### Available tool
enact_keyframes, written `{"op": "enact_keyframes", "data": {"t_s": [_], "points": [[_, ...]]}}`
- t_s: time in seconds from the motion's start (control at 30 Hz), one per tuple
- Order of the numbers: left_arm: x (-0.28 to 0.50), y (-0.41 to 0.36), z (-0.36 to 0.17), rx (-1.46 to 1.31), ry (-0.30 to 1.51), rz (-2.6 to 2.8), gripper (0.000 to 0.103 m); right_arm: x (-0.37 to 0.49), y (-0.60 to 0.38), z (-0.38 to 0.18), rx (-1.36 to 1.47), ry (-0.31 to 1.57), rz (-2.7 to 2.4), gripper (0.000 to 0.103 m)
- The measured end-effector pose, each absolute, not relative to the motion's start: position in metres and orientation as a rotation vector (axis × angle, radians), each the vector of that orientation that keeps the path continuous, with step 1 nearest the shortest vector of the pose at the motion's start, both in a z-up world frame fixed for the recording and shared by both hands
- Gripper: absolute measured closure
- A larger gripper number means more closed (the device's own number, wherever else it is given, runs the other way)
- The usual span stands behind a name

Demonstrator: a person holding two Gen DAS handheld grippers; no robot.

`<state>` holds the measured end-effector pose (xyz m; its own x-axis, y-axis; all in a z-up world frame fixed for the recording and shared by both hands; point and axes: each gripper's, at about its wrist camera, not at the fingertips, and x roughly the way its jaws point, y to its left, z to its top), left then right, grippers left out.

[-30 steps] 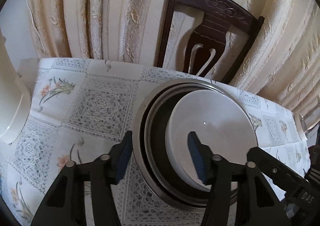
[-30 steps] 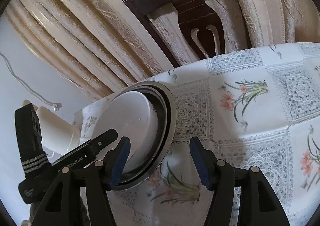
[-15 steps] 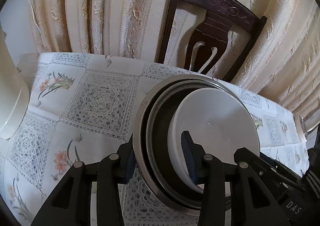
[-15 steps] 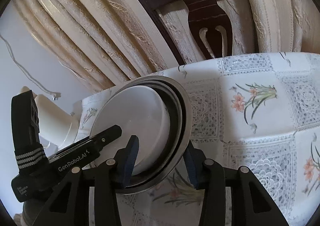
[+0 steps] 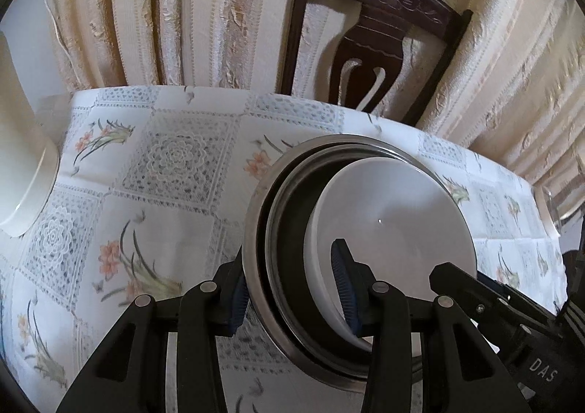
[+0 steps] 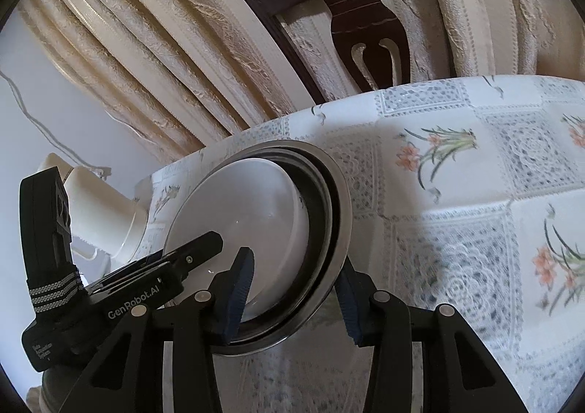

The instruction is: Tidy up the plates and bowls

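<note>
A white bowl (image 5: 395, 211) nests inside two or three steel bowls (image 5: 256, 230) over the flowered tablecloth (image 5: 164, 164). My left gripper (image 5: 290, 292) is shut on the stack's near left rim, one pad outside the steel and one inside the white bowl. In the right wrist view the same white bowl (image 6: 248, 215) and steel bowls (image 6: 340, 208) show. My right gripper (image 6: 292, 299) is shut on the opposite rim in the same way. Each gripper's body shows in the other's view. The stack looks tilted; whether its base touches the cloth is hidden.
A cream dish (image 5: 25, 186) sits at the table's left edge and a clear glass (image 5: 552, 208) at its right edge. A dark wooden chair (image 5: 369, 47) stands behind the table against the curtains. A cream stack (image 6: 106, 215) stands beyond the bowls in the right wrist view.
Both grippers went from open around the stack's rim to shut on it. Both views have shifted a little, with more of the tablecloth showing.
</note>
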<state>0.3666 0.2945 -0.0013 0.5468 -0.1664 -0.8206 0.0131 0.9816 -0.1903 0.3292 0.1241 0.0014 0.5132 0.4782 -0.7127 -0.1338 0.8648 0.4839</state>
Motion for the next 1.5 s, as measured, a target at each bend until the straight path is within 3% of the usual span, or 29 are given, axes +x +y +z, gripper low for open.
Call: {"op": "enact_keyframes", "data": {"t_s": [1.5], "points": [[0.191, 0.291, 0.061, -0.158, 0.942, -0.102, 0.059, 0.189, 0.126, 0.052, 0.375, 0.939, 0.475, 0.056]]}}
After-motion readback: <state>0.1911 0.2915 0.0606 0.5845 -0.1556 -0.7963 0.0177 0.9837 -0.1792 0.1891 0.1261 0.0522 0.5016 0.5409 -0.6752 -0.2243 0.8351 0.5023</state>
